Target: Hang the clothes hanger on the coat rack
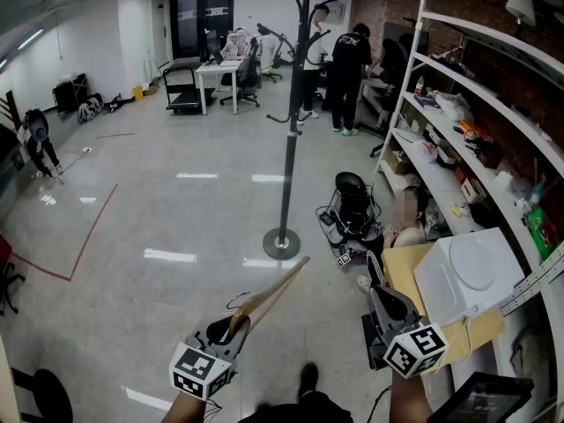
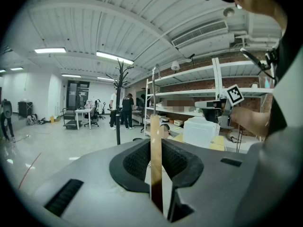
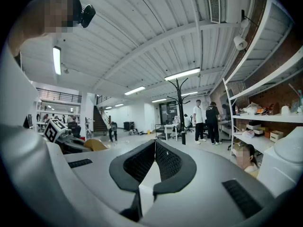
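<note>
Head view: cut off or hid anything?

— Cropped both forearms at 6 o'clock, just below the marker cubes. Lost the top of the coat rack [image 1: 289,148] against dark figures at 12 o'clock. Clipped the shelving [image 1: 493,104] at the 3 o'clock edge.

And of the clothes hanger [image 1: 275,289]?

— Showed only one arm plainly: pale brown wood, smooth, slanting toward 1 o'clock out of the left gripper [image 1: 233,326], well apart from the rack's round base at 12 o'clock. Left a thin dark wire loop at 11 o'clock of those jaws hard to make out; could not tell whether hook or cable.

Left gripper view?

— Gave the hanger edge-on: a narrow upright wooden strip, pinched between the ribbed black pads [image 2: 135,162], lower end sunk out of sight in the gap.

Right gripper [image 1: 374,270]?

— Sat at 5 o'clock, pointed toward 12, jaws closed tip to tip with nothing between them.

Any writing?

— Found only black-and-white square markers on the cubes; print on the shelf goods too small to read.
</note>
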